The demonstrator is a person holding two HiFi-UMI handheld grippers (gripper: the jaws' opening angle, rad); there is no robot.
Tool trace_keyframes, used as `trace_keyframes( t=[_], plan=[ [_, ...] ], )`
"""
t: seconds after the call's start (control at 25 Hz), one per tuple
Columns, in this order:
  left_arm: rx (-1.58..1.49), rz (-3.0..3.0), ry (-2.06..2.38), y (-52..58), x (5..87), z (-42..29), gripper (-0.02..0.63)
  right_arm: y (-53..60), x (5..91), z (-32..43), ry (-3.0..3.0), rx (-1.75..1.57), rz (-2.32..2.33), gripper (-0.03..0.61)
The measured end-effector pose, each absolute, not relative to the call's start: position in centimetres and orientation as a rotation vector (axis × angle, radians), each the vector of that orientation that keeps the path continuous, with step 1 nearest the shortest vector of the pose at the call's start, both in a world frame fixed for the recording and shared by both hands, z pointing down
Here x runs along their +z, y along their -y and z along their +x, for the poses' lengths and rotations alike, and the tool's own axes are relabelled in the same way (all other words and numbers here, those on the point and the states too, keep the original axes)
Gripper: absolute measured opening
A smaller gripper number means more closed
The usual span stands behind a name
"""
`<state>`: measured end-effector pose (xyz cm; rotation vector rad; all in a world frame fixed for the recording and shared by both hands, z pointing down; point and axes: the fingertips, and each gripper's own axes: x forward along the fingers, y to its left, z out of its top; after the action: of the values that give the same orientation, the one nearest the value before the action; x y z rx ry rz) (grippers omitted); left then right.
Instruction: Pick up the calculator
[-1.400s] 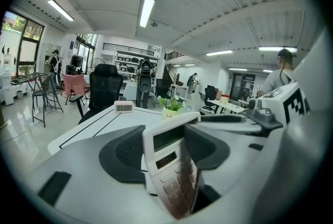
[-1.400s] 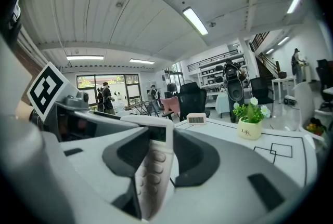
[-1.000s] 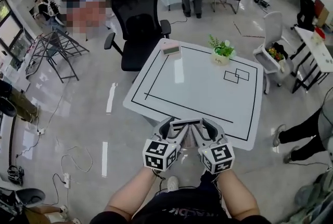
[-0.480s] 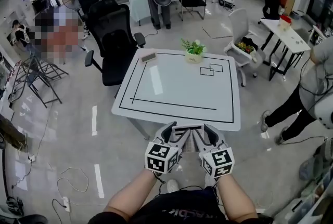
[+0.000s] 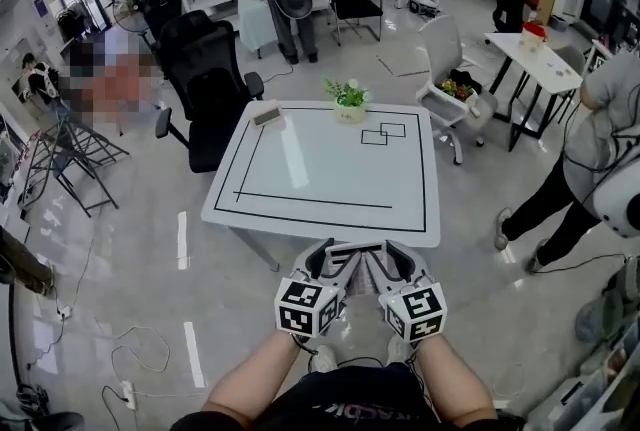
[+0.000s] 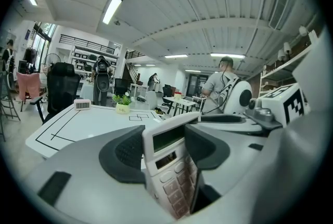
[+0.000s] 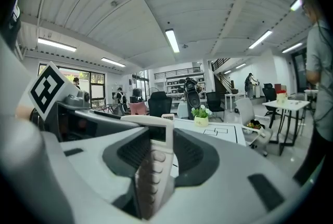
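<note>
While the left tongs and the right tongs both clamp the calculator, it hangs clear of the desk.
The tongs sit side by side, probably sharing the grip so the slim body cannot tip; it is over the floor, short of the desk's near edge. A potted plant stands at the far edge, a small display unit at the far left corner, and a black office chair beyond them.

Calculator matt plastic; table glossy white
</note>
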<state>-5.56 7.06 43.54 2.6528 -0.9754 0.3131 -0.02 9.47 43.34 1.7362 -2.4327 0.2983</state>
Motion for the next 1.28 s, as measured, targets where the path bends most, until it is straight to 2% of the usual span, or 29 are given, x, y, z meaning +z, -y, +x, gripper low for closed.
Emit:
trace_keyframes(
  t=[1.28],
  plan=[
    [0.292,2.581,1.174,-10.8,42.1,-4.1,0.235,-12.5,42.0,1.8,2.562,0.277,1.558,0.141]
  ],
)
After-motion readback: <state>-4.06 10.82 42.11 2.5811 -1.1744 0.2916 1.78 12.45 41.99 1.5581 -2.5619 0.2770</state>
